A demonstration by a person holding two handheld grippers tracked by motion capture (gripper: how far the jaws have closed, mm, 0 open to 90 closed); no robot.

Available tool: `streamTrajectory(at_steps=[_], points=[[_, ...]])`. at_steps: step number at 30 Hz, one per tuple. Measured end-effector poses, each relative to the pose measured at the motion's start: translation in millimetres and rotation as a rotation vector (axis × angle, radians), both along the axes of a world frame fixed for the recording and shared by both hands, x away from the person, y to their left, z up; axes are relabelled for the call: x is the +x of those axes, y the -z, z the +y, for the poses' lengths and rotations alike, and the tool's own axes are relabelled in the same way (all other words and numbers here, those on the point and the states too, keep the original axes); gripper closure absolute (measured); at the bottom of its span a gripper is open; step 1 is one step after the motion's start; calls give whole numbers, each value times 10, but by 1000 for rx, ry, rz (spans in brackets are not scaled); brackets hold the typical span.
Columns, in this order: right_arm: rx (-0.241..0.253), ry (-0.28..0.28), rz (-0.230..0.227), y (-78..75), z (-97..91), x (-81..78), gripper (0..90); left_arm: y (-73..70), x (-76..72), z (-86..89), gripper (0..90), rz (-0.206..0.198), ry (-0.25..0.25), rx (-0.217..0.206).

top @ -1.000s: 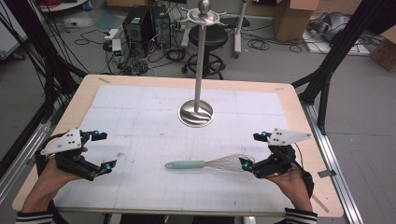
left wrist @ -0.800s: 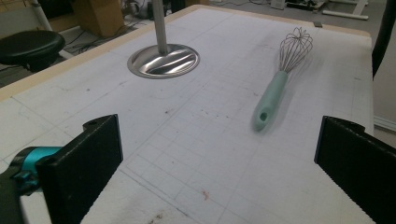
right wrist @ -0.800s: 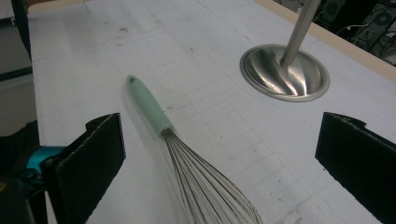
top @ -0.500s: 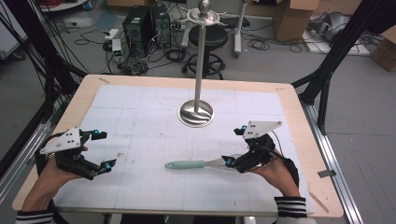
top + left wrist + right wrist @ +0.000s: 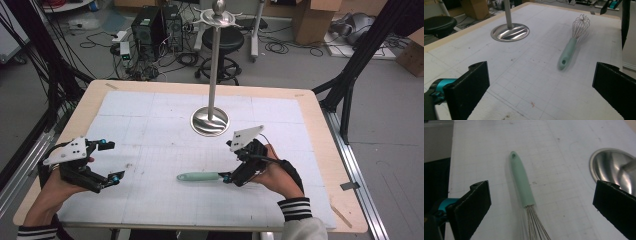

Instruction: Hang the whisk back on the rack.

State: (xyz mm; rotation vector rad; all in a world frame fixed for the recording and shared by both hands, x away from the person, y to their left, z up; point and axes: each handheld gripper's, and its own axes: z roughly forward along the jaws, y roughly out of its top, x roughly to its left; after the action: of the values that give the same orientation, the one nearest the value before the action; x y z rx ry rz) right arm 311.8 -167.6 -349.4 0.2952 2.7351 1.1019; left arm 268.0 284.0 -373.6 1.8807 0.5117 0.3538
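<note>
Lying flat on the white gridded mat [image 5: 150, 125] near the front of the desk [image 5: 320, 130] is a whisk [image 5: 200, 176], its mint-green handle pointing toward the person's left and its wire head toward the right. In the high view the right gripper [image 5: 231, 178] hangs over the wire head and hides it. In the right gripper view its jaws stand wide apart, one on either side of the whisk [image 5: 522, 182], with the wires running down between them and nothing clamped. The left gripper [image 5: 117, 178] sits over the mat's front left part, well apart from the whisk; its jaws are also spread wide (the left gripper view shows bare mat between them, with the whisk [image 5: 571, 47] farther off). A metal stand [image 5: 210, 120], a round shiny base with a tall thin pole, rises from the middle of the mat behind the whisk. Each gripper is held by a hand with a striped cuff.
</note>
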Motion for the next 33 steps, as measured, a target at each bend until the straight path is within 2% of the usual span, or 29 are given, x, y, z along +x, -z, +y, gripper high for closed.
streamTrajectory(at_steps=[8,12,21,23,25,31,33], points=[[-80,-78,21,99,275,65,6,-4,-2,6,17,-2,6,-11],[-98,-91,37,156,348,85,6,-2,2,3,17,-1,6,-10],[-182,-146,69,305,477,101,7,2,5,-3,17,1,3,-10],[-198,-155,67,348,508,113,7,0,3,-3,17,0,5,-9],[-227,-151,78,380,535,112,49,0,3,-3,17,0,4,-10],[-282,-144,84,470,610,127,61,2,4,-5,17,1,2,-12],[-290,-144,83,497,627,133,110,2,3,-5,17,1,2,-12]])
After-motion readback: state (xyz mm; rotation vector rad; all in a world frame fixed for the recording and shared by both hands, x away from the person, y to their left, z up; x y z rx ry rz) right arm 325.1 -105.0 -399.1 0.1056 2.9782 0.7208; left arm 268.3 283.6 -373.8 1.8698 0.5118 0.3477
